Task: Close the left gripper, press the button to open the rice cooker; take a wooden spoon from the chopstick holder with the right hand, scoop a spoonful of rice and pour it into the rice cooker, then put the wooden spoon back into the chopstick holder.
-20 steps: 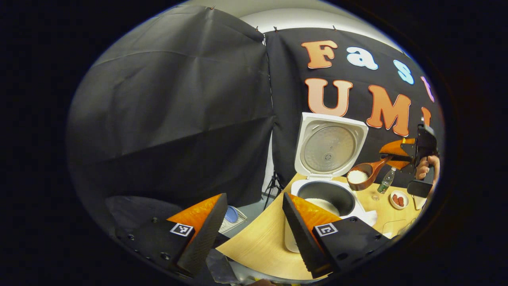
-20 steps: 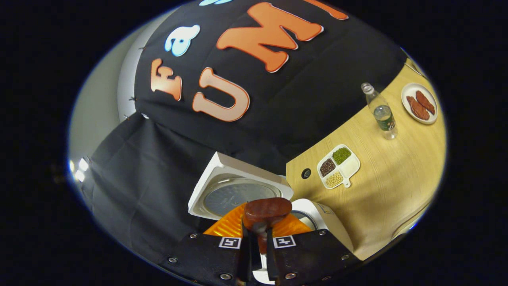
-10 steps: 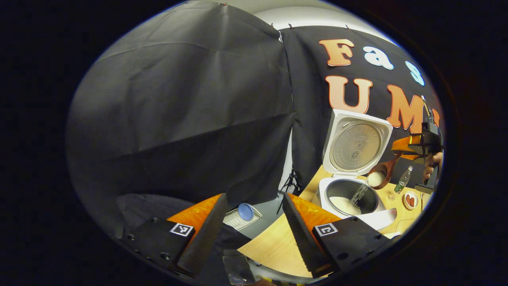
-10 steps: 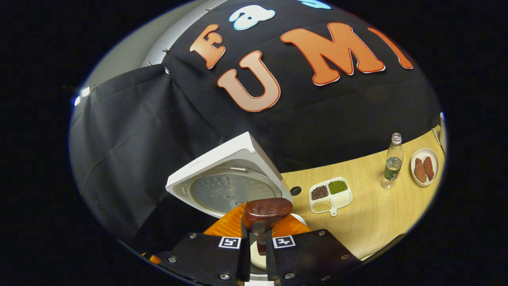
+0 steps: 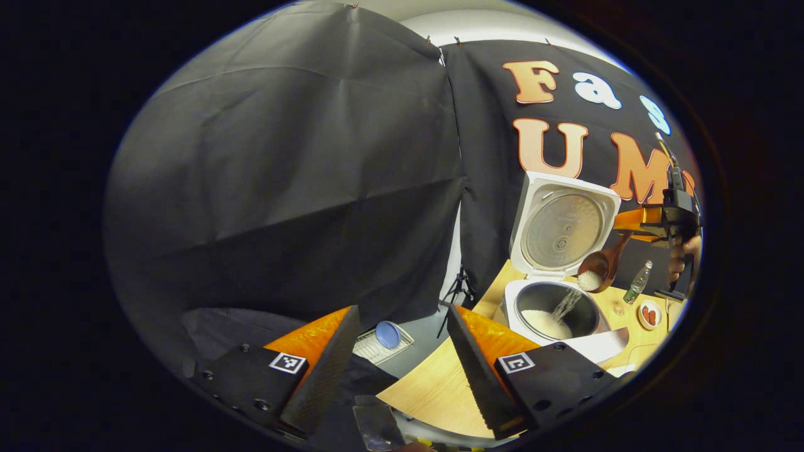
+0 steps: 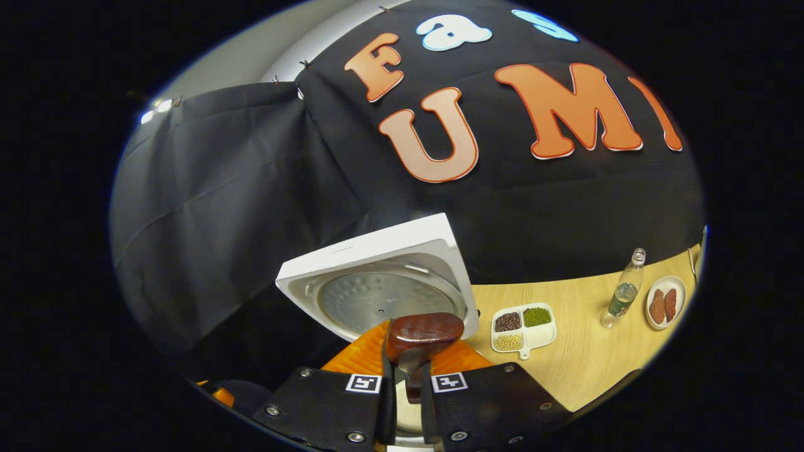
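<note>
Gripping the wooden spoon (image 5: 602,267) tightly, my right gripper (image 6: 406,376) tips rice (image 5: 567,304) into the open rice cooker (image 5: 553,301); my left gripper (image 5: 402,370) is wide open, holding nothing.

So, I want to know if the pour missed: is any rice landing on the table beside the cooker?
No: in the left gripper view the rice streams from the wooden spoon into the rice cooker.
</note>
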Action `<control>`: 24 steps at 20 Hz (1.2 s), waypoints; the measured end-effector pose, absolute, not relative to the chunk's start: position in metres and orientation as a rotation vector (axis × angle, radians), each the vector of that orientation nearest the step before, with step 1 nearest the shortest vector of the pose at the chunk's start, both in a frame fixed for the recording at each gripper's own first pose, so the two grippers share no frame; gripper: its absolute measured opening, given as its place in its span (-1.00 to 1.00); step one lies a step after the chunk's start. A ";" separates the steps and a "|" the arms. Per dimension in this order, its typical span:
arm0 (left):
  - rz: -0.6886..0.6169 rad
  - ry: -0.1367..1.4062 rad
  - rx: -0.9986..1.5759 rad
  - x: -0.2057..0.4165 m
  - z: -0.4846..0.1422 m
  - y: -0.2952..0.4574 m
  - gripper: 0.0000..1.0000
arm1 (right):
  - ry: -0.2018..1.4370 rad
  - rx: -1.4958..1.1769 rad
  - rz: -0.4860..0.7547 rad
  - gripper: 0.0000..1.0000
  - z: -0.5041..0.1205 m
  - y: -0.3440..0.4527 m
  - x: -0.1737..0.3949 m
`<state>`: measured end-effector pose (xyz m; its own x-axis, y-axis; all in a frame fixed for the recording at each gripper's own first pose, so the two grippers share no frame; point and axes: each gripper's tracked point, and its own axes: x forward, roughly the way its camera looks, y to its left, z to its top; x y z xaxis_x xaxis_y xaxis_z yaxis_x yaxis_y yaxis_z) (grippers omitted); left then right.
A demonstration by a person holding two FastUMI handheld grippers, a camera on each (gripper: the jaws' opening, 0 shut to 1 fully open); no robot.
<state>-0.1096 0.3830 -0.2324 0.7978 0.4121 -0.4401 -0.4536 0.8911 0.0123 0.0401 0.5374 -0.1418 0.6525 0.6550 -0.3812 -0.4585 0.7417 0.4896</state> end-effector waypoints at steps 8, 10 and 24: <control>0.449 0.462 -0.100 -0.106 -0.239 0.376 0.91 | 0.427 0.158 0.749 -0.70 -0.120 0.562 0.025; 0.447 0.460 -0.091 -0.104 -0.238 0.375 0.90 | 0.378 0.093 0.776 -0.70 -0.113 0.567 0.022; 0.444 0.421 -0.050 -0.098 -0.222 0.362 0.90 | 0.257 -0.002 0.871 -0.70 -0.099 0.559 0.004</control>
<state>-0.0984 0.3622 -0.2217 0.8186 0.4066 -0.4056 -0.4268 0.9033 0.0441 0.0036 0.5585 -0.0994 0.6156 0.7556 -0.2239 -0.7562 0.6463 0.1023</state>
